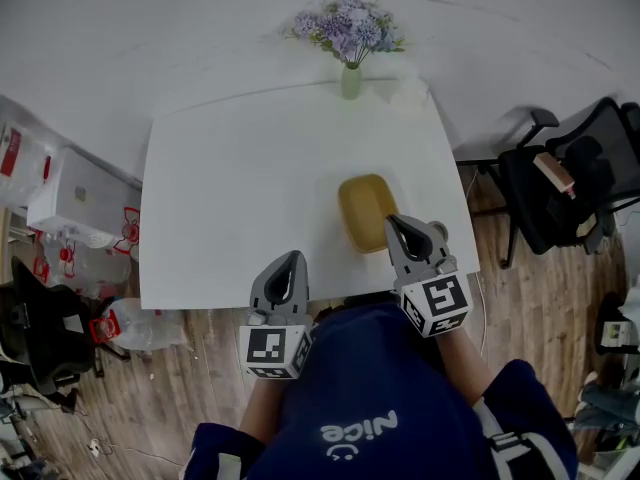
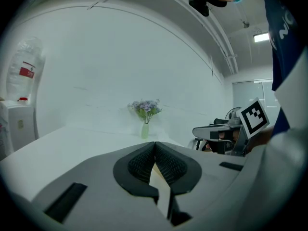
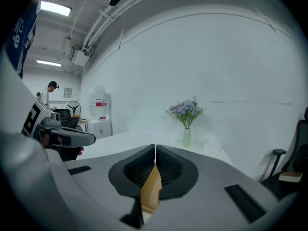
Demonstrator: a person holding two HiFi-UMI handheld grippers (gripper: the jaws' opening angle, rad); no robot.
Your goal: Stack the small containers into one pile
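Two hand-held grippers, one yellow container and one vase of purple flowers are in view. At left, the left gripper [image 1: 292, 258] hovers over the table's near edge with its jaws pressed together on nothing, apart from the container. The yellow container [image 1: 366, 211] lies right of centre; whether it is several nested cannot be told. The right gripper [image 1: 393, 220], jaws likewise closed, has its tip at the container's near right corner. The white table [image 1: 230, 198] stands on a wooden floor [image 1: 150, 398], with the vase [image 1: 350, 81] at its far edge and a dark office chair [image 1: 560, 188] to the right.
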